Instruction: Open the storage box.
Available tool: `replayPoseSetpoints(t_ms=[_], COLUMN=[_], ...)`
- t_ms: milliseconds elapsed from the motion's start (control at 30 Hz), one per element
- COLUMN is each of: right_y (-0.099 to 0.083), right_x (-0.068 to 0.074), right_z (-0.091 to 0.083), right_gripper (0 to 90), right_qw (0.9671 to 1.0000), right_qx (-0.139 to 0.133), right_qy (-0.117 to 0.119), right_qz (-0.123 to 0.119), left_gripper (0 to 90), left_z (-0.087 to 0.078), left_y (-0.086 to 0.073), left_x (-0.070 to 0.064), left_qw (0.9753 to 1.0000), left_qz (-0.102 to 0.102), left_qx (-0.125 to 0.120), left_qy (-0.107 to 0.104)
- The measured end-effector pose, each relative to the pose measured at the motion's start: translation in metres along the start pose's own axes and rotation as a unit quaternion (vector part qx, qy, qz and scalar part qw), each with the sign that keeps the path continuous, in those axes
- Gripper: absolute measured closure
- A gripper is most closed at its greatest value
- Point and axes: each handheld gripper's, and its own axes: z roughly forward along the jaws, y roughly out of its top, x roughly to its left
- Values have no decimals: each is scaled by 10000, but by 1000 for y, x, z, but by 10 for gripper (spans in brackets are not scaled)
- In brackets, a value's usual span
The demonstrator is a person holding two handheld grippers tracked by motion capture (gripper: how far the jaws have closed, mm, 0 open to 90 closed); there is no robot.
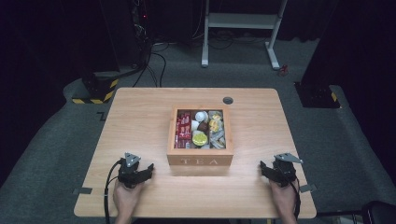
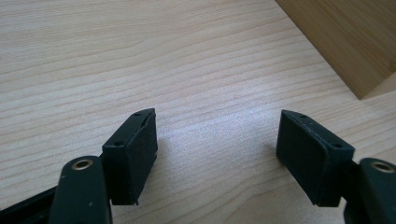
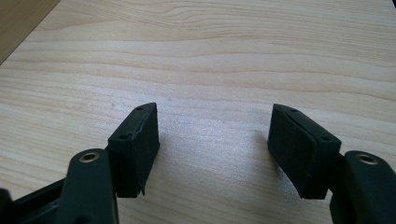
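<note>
An open wooden box marked TEA [image 1: 201, 160] stands in the middle of the table, filled with red packets [image 1: 183, 127], white pods, a lime-green round item [image 1: 200, 138] and wrapped sachets. My left gripper [image 1: 145, 170] rests on the table near the front, left of the box, jaws open with bare wood between them [image 2: 217, 140]. My right gripper [image 1: 265, 168] rests on the table right of the box, also open and holding nothing [image 3: 214, 135]. The box's corner [image 2: 355, 42] shows at the upper right of the left gripper view.
The wooden table [image 1: 140, 112] has a round cable grommet [image 1: 228, 100] behind the box. Beyond the table lie a grey carpet, cables, a white desk frame [image 1: 243, 28] and a yellow-black striped base [image 1: 95, 91].
</note>
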Motion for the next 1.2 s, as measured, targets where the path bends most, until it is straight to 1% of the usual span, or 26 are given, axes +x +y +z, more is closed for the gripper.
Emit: replayPoseSetpoints(t_ms=[600,700,833,1000,1033,1133,1200], right_y=[0,0,0,0,0,0,0], right_x=[0,0,0,0,0,0,0], right_z=[0,0,0,0,0,0,0], right_gripper=[324,324,324,324,324,324,324], right_qw=[10000,10000,10000,10000,10000,10000,10000], right_qx=[6,7,8,8,8,7,7], right_qy=[20,20,19,20,20,20,19], right_qz=[-18,-18,-21,-18,-18,-17,-22], left_gripper=[272,272,270,292,313,319,335], left_z=[0,1,1,0,0,0,-2], left_y=[0,1,1,2,2,3,3], left_x=[0,-1,-1,-1,-2,-4,-7], left_qw=[10000,10000,10000,9999,9998,9999,9998], left_qz=[38,20,-33,-117,-137,-92,-32], left_qx=[11,9,5,2,-6,-2,-55], left_qy=[-34,0,-14,-96,-123,-132,-171])
